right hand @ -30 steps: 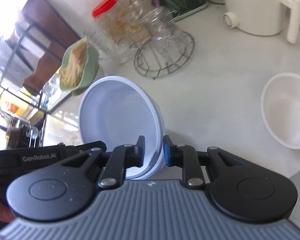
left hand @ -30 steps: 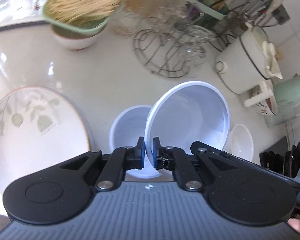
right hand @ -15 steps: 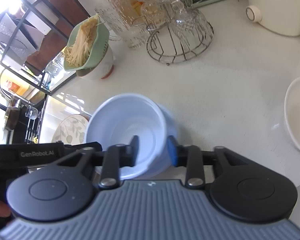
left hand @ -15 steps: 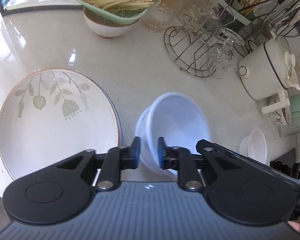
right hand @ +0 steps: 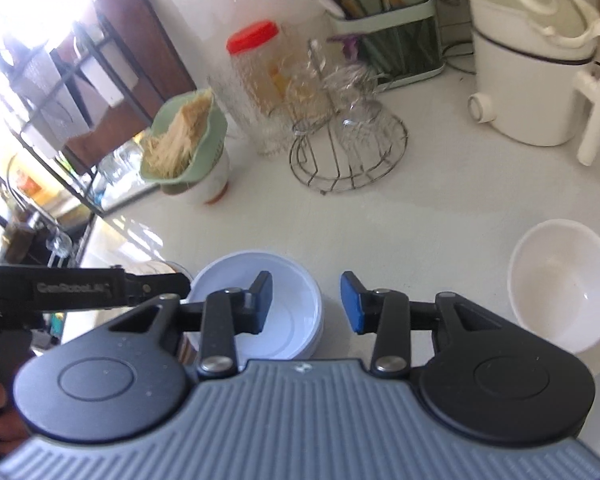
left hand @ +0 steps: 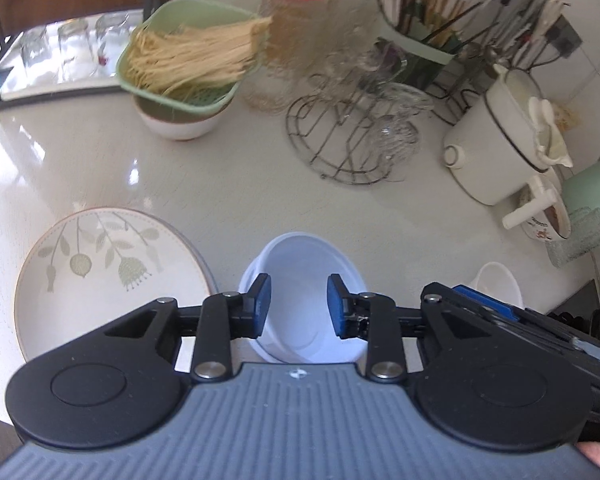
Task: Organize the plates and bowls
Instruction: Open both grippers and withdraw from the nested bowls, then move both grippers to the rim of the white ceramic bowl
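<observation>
Two pale blue-white bowls (left hand: pixel 300 272) sit nested upright on the white counter, just right of a leaf-patterned plate (left hand: pixel 108 280). My left gripper (left hand: pixel 298 306) hovers over the stack, its jaws opening. The bowl shows between its blue pads (left hand: pixel 262 304), which do not touch the rim. In the right wrist view the same stack (right hand: pixel 292 304) lies low and left. My right gripper (right hand: pixel 306 304) stands open above its right edge, holding nothing. A white bowl (right hand: pixel 564 284) rests alone to the right; the left wrist view shows this bowl (left hand: pixel 496 284) too.
At the back stand a green basket of dry noodles on a bowl (left hand: pixel 188 64), a red-lidded jar (left hand: pixel 292 32), a wire rack with glasses (left hand: pixel 352 136), a utensil holder (right hand: pixel 392 48) and a white pot (left hand: pixel 500 148). Bare counter (right hand: pixel 420 216) lies between the rack and the bowls.
Both grippers were shut on the rim of a tilted bowl. They let go, opened and rose, and the bowl dropped level into the bowl beneath it.
</observation>
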A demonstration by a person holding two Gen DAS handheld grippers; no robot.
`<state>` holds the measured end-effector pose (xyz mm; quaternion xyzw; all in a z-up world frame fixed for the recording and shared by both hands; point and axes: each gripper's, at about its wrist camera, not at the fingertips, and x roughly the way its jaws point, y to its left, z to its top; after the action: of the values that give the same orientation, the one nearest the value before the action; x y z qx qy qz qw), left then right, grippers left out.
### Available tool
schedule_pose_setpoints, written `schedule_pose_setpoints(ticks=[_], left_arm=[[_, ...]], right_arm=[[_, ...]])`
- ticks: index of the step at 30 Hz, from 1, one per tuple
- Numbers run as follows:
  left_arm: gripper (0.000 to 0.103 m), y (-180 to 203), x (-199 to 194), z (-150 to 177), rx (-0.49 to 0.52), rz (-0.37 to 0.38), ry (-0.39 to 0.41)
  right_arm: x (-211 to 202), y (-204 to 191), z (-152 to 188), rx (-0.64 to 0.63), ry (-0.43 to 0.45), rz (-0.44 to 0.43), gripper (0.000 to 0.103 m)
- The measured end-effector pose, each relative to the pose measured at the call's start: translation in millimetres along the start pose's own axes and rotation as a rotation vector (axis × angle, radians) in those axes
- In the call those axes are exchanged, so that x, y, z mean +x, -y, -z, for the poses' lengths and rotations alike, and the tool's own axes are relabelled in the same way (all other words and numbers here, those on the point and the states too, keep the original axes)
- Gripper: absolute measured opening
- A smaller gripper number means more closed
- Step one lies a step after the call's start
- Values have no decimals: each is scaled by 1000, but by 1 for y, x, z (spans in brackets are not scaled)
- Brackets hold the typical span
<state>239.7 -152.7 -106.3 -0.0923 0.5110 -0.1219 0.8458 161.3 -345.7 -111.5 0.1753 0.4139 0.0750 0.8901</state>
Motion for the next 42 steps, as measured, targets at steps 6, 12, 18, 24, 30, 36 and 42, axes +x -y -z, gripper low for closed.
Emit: schedule_pose_setpoints(ticks=[6, 12, 18, 24, 30, 36, 42], left_arm=[[35, 19, -17, 9, 64, 15, 33], [35, 33, -37, 24, 128, 15, 73], [35, 30, -57, 35, 173, 15, 103], [35, 32, -74, 49, 197, 17, 126], [35, 42, -76, 66, 217, 24, 104], [35, 56, -75, 79, 242, 44, 90], [36, 76, -63, 83, 274, 78, 58]], right_arm=[[-32, 3, 7, -1, 86, 36, 42], [-57, 4, 24, 15, 139, 88, 42], [-82, -3, 47, -4, 196, 120, 42], [-102, -5, 60, -4, 241, 122, 41], [-113, -1, 76, 25, 263, 150, 41], [-124, 9, 88, 48, 266, 189, 41], [-130, 25, 94, 60, 259, 240, 41]])
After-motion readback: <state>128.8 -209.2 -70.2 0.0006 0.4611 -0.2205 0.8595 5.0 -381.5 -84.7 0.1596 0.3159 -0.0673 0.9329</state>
